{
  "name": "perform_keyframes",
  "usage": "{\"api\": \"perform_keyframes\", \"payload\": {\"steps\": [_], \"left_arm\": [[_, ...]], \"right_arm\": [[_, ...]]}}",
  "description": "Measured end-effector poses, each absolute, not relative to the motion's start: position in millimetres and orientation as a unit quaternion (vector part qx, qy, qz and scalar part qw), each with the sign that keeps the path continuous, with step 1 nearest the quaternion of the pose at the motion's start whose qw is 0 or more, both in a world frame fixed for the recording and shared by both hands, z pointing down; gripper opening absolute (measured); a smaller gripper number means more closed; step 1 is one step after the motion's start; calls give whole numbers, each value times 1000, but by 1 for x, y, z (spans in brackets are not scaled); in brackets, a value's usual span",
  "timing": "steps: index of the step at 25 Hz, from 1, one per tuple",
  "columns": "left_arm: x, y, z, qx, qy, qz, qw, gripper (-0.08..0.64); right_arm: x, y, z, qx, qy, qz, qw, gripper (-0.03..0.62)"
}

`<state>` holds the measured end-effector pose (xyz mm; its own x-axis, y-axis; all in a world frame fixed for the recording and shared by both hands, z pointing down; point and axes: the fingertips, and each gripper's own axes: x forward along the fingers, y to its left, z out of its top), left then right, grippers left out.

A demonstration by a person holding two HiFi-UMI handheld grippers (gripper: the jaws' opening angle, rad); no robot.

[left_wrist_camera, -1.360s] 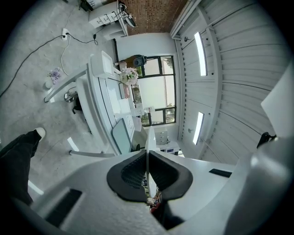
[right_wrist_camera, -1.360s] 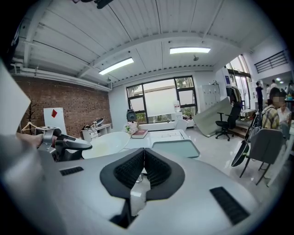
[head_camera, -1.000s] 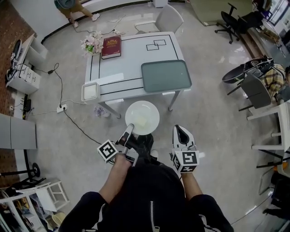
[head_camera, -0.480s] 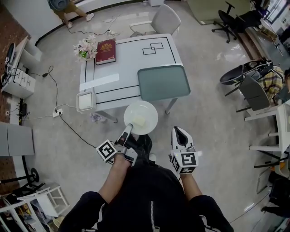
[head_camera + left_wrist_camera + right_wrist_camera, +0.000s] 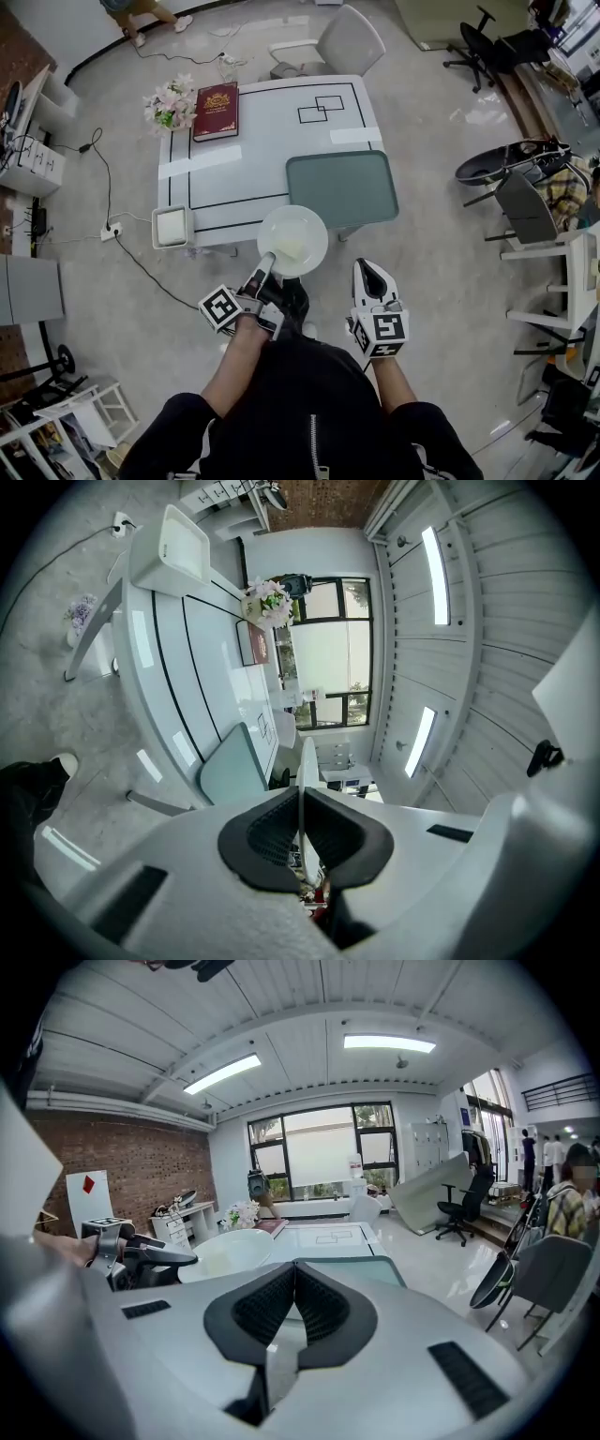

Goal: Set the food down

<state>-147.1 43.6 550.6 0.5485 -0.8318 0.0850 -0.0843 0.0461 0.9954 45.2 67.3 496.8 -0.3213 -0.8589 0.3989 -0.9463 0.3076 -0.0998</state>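
A white plate (image 5: 298,234) carrying a pale piece of food (image 5: 288,249) is held level in front of me. My left gripper (image 5: 266,269) is shut on the plate's near-left rim. In the left gripper view the rim (image 5: 305,785) shows edge-on, pinched between the dark pads. The plate hangs over the near edge of the white table (image 5: 244,150), beside the green tray (image 5: 342,188). My right gripper (image 5: 373,273) is shut and empty, to the right of the plate. In the right gripper view the plate (image 5: 230,1251) and the left gripper (image 5: 141,1255) lie to the left.
On the table are a red book (image 5: 217,98), flowers (image 5: 169,105) and a small white container (image 5: 172,226) at its near-left corner. A white chair (image 5: 333,45) stands behind the table. Cables and a power strip (image 5: 110,229) lie on the floor at the left; chairs stand at the right.
Both grippers and the plate have moved toward the table. The plate, earlier over the floor in front of it, now overlaps the table's near edge.
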Motion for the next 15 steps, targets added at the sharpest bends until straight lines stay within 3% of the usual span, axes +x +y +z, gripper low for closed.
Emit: {"api": "perform_keyframes", "payload": {"steps": [15], "left_arm": [[-151, -55, 564, 617, -363, -277, 641, 13]], "right_arm": [[36, -32, 497, 575, -786, 171, 146, 9]]}}
